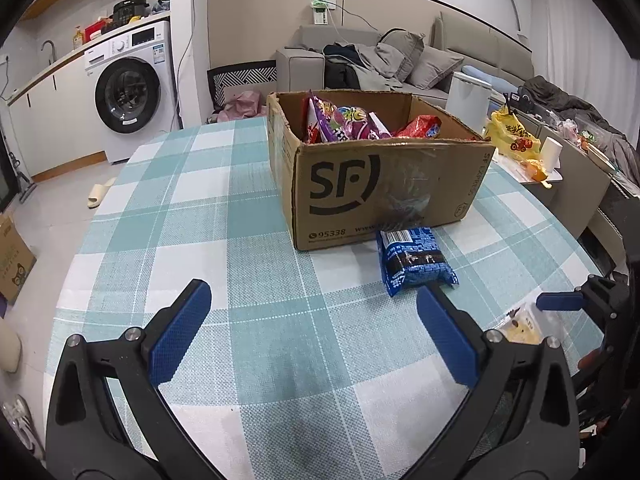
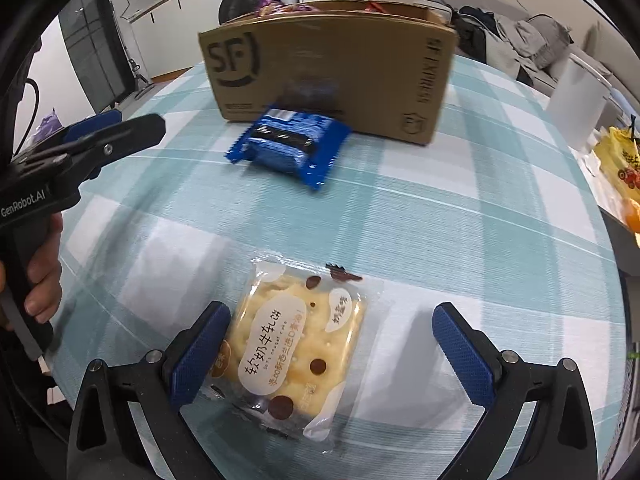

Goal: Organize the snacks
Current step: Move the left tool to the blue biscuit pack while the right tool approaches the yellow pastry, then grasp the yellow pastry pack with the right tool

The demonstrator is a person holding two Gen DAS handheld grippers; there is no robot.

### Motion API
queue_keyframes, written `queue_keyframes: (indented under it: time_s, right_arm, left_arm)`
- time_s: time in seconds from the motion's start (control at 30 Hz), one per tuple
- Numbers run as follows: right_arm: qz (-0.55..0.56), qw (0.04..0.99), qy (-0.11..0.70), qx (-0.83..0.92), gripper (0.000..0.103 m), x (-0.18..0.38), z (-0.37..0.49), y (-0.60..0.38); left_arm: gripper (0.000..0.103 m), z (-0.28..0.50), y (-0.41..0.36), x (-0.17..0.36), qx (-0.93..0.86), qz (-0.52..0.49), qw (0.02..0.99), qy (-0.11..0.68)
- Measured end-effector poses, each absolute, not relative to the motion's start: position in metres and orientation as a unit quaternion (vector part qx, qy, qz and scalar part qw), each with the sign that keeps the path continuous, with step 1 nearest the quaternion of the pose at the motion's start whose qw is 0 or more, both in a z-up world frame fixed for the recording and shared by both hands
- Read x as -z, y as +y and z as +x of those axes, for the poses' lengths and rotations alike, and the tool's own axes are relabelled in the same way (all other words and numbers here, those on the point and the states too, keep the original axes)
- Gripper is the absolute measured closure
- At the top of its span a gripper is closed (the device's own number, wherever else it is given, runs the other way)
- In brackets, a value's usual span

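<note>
Checked teal-and-white cloth covers the surface (image 1: pixel 224 200), on which a cardboard box (image 1: pixel 372 196) of snacks is set far. A blue packet (image 2: pixel 288 148) is laid just before it. The cracker packet (image 2: pixel 296 344) is bracketed by the open right gripper (image 2: pixel 332 352); the left gripper (image 1: pixel 312 332) is held open, empty.
</note>
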State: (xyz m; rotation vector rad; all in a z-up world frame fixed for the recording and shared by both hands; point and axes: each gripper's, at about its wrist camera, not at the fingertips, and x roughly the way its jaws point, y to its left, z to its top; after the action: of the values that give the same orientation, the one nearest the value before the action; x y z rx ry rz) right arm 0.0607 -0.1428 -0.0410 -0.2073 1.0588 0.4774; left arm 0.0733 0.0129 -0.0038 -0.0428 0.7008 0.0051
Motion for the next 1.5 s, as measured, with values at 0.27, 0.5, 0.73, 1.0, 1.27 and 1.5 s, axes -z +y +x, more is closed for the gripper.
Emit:
queue_keyframes:
  time_s: [0.27, 0.5, 0.73, 1.0, 1.27, 1.5]
  right_arm:
    - [-0.110, 0.831, 0.501, -0.215, 0.001, 0.041, 0.061, -0.166]
    - [-0.105, 0.837, 0.492, -0.216, 0.020, 0.036, 0.060, -0.183]
    - [-0.098, 0.838, 0.487, -0.224, 0.044, 0.032, 0.058, -0.190]
    - [-0.050, 0.850, 0.471, -0.229, 0.045, 0.026, 0.068, -0.199]
    - [-0.029, 0.868, 0.440, -0.227, 0.045, 0.000, 0.096, -0.196]
    - [-0.015, 0.880, 0.415, -0.231, 0.045, -0.020, 0.120, -0.191]
  left_arm:
    - [0.001, 0.080, 0.008, 0.015, 0.004, -0.025, 0.933, 0.360]
    - [0.001, 0.085, 0.001, 0.020, 0.008, -0.021, 0.931, 0.364]
    - [0.001, 0.089, -0.006, 0.021, 0.015, -0.020, 0.930, 0.366]
    - [0.001, 0.095, -0.013, 0.025, 0.021, -0.022, 0.927, 0.374]
    - [0.001, 0.110, -0.025, 0.030, 0.027, -0.023, 0.923, 0.384]
    - [0.001, 0.124, -0.037, 0.033, 0.031, -0.018, 0.920, 0.391]
